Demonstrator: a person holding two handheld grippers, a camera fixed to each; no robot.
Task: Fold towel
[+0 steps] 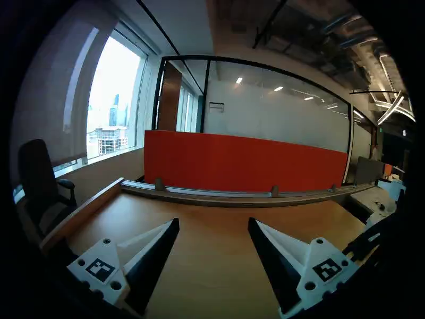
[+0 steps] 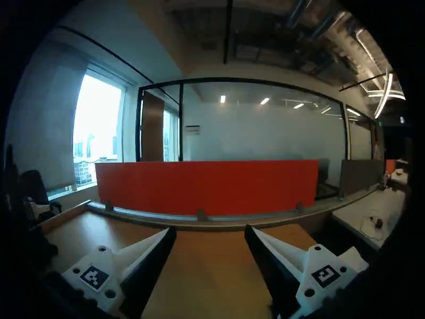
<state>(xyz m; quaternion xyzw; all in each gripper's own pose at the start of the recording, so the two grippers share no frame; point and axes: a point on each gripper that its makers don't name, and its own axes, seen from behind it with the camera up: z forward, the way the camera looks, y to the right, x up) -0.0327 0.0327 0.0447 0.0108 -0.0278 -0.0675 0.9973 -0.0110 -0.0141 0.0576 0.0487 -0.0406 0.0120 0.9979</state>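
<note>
two grippers we note above the wooden desk (image 1: 212, 250): left gripper (image 1: 212, 226) spread, right gripper (image 2: 210, 234) spread, each gripping nothing.

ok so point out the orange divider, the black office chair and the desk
orange divider (image 1: 244, 162), left gripper view, middle of its front panel
black office chair (image 1: 34, 170), left gripper view, its backrest
desk (image 1: 212, 255), left gripper view, bare wood near centre

Wood-brown desk (image 1: 212, 266); orange-red partition (image 1: 239, 162) along its far edge; black office chair (image 1: 37, 175); left gripper (image 1: 212, 220) white and black, with black-and-white square-patterned markers (image 1: 101, 268).
</note>
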